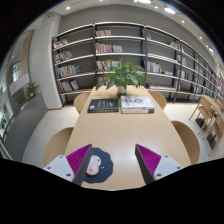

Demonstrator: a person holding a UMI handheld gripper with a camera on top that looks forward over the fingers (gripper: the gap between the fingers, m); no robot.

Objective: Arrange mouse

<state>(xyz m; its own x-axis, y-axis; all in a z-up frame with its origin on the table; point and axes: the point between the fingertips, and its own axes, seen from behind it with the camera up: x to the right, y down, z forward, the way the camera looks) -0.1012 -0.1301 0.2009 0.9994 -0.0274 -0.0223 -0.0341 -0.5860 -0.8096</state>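
A small pale pink mouse (94, 166) lies on a dark round mouse mat (99, 166) on the light wooden table (120, 135). It sits just inside my left finger, close to its pink pad. My gripper (112, 160) is open, its fingers wide apart. The left finger (76, 158) is beside the mouse and the right finger (149, 158) is well away from it. Nothing is held between the pads.
Two books (103, 105) (136, 103) lie at the table's far end in front of a potted plant (125, 76). Wooden chairs (56, 142) stand around the table. Bookshelves (120, 50) line the back wall. More tables and chairs (206, 113) stand to the right.
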